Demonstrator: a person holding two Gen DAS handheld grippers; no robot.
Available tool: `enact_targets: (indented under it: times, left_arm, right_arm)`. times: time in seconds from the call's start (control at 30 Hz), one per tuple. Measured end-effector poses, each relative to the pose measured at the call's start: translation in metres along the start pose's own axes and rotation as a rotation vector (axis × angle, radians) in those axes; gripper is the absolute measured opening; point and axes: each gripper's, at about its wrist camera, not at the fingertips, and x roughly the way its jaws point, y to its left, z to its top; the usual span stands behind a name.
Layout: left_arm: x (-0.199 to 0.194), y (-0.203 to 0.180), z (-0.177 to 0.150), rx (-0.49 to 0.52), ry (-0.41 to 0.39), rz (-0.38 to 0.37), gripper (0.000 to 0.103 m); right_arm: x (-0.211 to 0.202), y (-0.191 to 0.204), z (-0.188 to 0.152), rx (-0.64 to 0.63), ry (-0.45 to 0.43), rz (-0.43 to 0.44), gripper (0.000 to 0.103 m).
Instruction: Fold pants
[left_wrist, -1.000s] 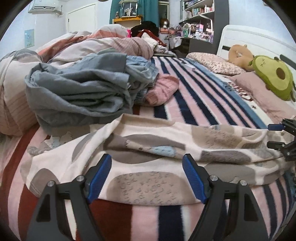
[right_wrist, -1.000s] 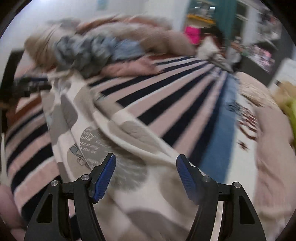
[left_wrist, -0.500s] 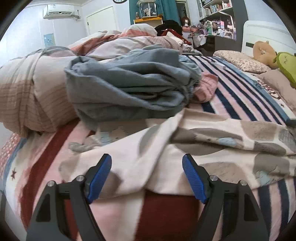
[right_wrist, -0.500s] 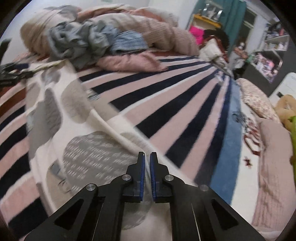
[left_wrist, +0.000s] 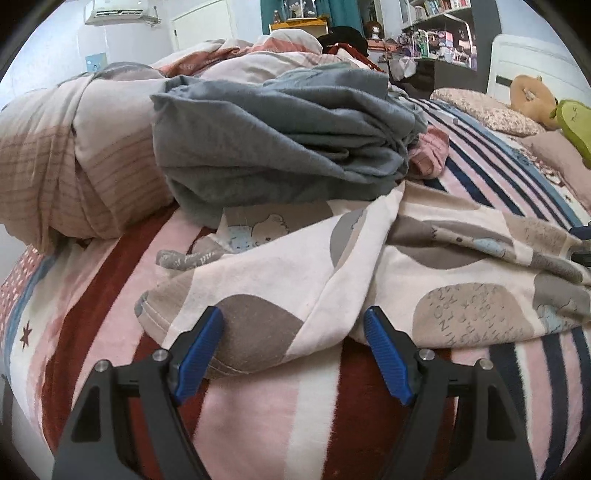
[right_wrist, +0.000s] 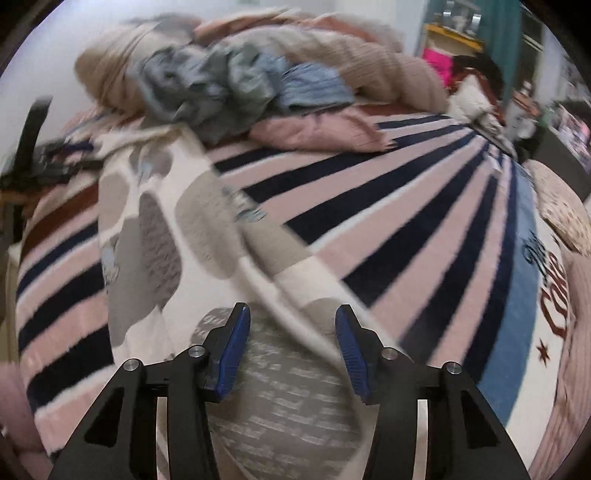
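Note:
Cream pants (left_wrist: 424, 266) with grey and beige blobs lie spread across the striped bed. My left gripper (left_wrist: 293, 350) is open, its blue pads on either side of a folded cuff edge of the pants at the near bed edge. In the right wrist view the pants (right_wrist: 155, 236) stretch away to the left. My right gripper (right_wrist: 291, 345) is open just above the other end of the pants, holding nothing. The left gripper (right_wrist: 48, 166) shows at the far left of that view.
A heap of grey-blue clothes (left_wrist: 280, 144) and a rolled beige duvet (left_wrist: 66, 158) lie right behind the pants. A pink garment (right_wrist: 317, 129) lies beside the heap. Pillows and plush toys (left_wrist: 532, 99) sit at the headboard. The striped blanket (right_wrist: 406, 229) covers the bed.
My right gripper was shut half a second ago and has opened; its view is blurred by motion. My left gripper has moved left and closer to the cuff end, staying open.

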Motion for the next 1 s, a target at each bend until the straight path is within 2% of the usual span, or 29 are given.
enact_targets:
  times: [0.03, 0.07, 0.17, 0.37, 0.4, 0.43, 0.5, 0.53, 0.6, 0.63, 0.77, 0.93, 0.97, 1.0]
  left_arm:
    - [0.001, 0.000, -0.001, 0.011, -0.001, 0.011, 0.076]
    - [0.001, 0.000, -0.001, 0.022, -0.003, 0.025, 0.076]
    - [0.001, 0.004, 0.000, 0.051, -0.016, 0.077, 0.075]
    - [0.008, 0.005, 0.002, 0.136, -0.019, 0.161, 0.075]
    - [0.009, 0.006, 0.001, 0.146, -0.020, 0.161, 0.072]
    - [0.009, 0.006, 0.001, 0.148, -0.019, 0.152, 0.065]
    - [0.012, 0.009, 0.001, 0.152, 0.004, 0.126, 0.032]
    - [0.013, 0.009, 0.001, 0.162, 0.015, 0.121, 0.026]
    - [0.010, 0.010, 0.003, 0.177, -0.002, 0.137, 0.005]
    - [0.007, 0.011, 0.006, 0.177, -0.014, 0.148, 0.005]
    - [0.006, 0.023, 0.029, 0.165, -0.051, 0.190, 0.005]
    - [0.025, 0.027, 0.063, 0.187, -0.080, 0.256, 0.008]
    - [0.030, 0.029, 0.071, 0.182, -0.086, 0.266, 0.012]
    - [0.037, 0.032, 0.077, 0.171, -0.085, 0.281, 0.036]
  right_arm:
    - [0.005, 0.004, -0.001, -0.013, 0.015, -0.012, 0.025]
    - [0.007, 0.007, -0.002, -0.021, 0.023, -0.011, 0.004]
    - [0.004, 0.017, -0.001, -0.055, 0.015, -0.075, 0.002]
    - [-0.010, 0.009, 0.009, 0.001, -0.052, -0.190, 0.001]
    - [-0.011, 0.007, 0.012, 0.008, -0.061, -0.213, 0.001]
    - [-0.009, 0.002, 0.014, 0.017, -0.057, -0.230, 0.001]
    - [-0.002, -0.006, 0.018, 0.048, -0.037, -0.223, 0.002]
    - [0.001, -0.009, 0.018, 0.069, -0.023, -0.202, 0.004]
    - [0.003, -0.015, 0.016, 0.125, -0.021, -0.164, 0.011]
    - [0.003, -0.016, 0.015, 0.136, -0.022, -0.162, 0.018]
    - [-0.001, -0.017, 0.012, 0.178, -0.042, -0.136, 0.018]
    - [-0.003, -0.014, 0.009, 0.205, -0.049, -0.110, 0.018]
    - [-0.003, -0.013, 0.008, 0.209, -0.046, -0.106, 0.018]
    - [-0.003, -0.013, 0.007, 0.214, -0.044, -0.100, 0.018]
